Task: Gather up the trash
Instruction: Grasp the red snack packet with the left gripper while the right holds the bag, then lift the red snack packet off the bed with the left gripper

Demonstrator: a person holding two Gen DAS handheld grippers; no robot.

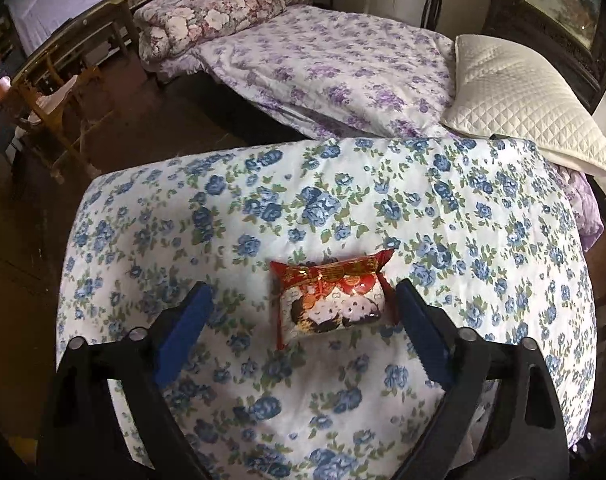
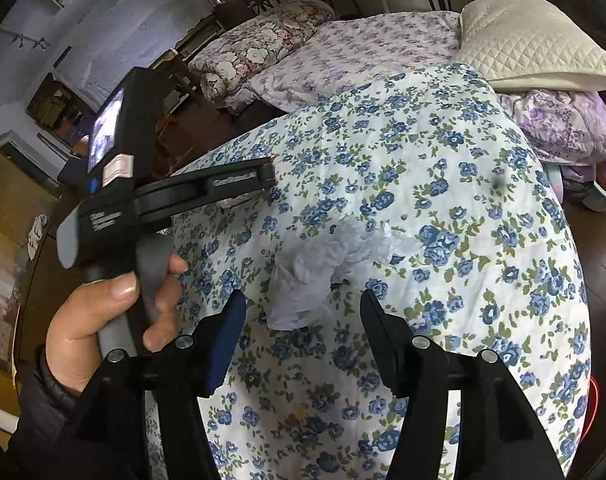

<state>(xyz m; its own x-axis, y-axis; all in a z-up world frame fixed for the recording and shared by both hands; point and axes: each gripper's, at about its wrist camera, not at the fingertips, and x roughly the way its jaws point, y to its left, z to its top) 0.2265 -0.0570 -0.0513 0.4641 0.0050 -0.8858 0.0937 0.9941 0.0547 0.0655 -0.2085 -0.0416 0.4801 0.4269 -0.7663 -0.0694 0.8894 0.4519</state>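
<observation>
The left gripper (image 1: 303,308), black-framed with blue pads, has its jaws spread wide above a white quilt printed with blue roses and green leaves (image 1: 443,216); between the pads lies a small red and white snack packet with a cartoon print (image 1: 330,298), flat on the quilt, its right end just beside the right pad, the left pad well apart from it, so nothing is clamped; in the right wrist view the right gripper (image 2: 303,308) also stands with its jaws apart, and a crumpled white tissue (image 2: 323,276) rests on the same quilt just ahead of and between the fingertips, neither pad pressing on it; to the left in that view a person's hand (image 2: 103,316) in a dark sleeve grips the handle of the left gripper, whose small screen faces the camera; beyond the quilt lie a bedspread with purple flowers (image 1: 335,68), a rolled burgundy floral comforter (image 1: 223,8) and a cream quilted pillow (image 1: 523,100).
</observation>
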